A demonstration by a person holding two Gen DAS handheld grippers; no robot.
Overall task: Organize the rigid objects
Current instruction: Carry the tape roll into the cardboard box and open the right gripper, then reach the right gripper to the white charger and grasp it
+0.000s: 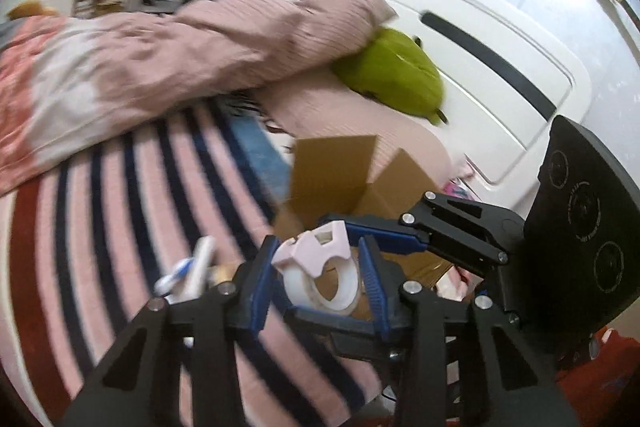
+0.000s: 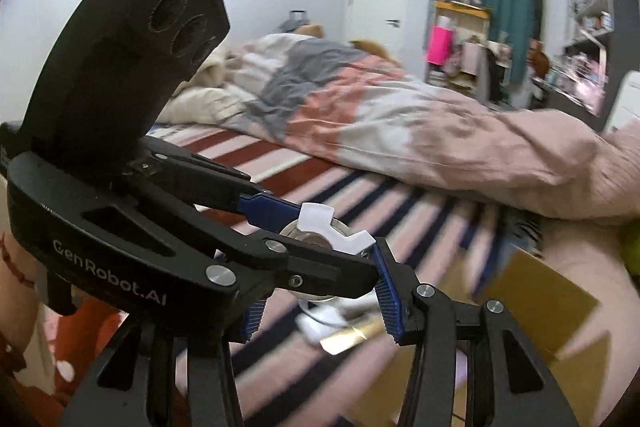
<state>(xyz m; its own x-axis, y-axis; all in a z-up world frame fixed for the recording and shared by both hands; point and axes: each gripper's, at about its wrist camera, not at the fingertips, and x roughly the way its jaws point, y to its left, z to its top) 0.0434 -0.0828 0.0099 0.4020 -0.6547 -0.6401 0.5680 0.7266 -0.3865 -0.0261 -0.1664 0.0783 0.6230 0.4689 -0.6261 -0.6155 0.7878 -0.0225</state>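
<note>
Holding the tape dispenser between us, we see the left gripper with its blue fingers clamped on either side of the clear roll, its pale pink cutter head pointing up and away. The right gripper reaches in from the right in the left wrist view, its own fingers lying close behind the pink head; whether they press on it or merely sit beside it we cannot tell, since the right wrist view shows its fingers spread fairly wide with the left tool crossing in front. The dispenser hangs above the near edge of the open cardboard box, which sits on the striped bed with its flaps standing up. Both views are smeared with motion, and that is our first worry: a quick swing could let the smooth roll spin or slide between the ribbed pads. If both tools pull on it at once, the pink head might twist off the roll or the piece could pop free and land on the sheet beside the white tube at the left instead of inside. The soft mattress may also let the box tip if a finger knocks a flap.
</note>
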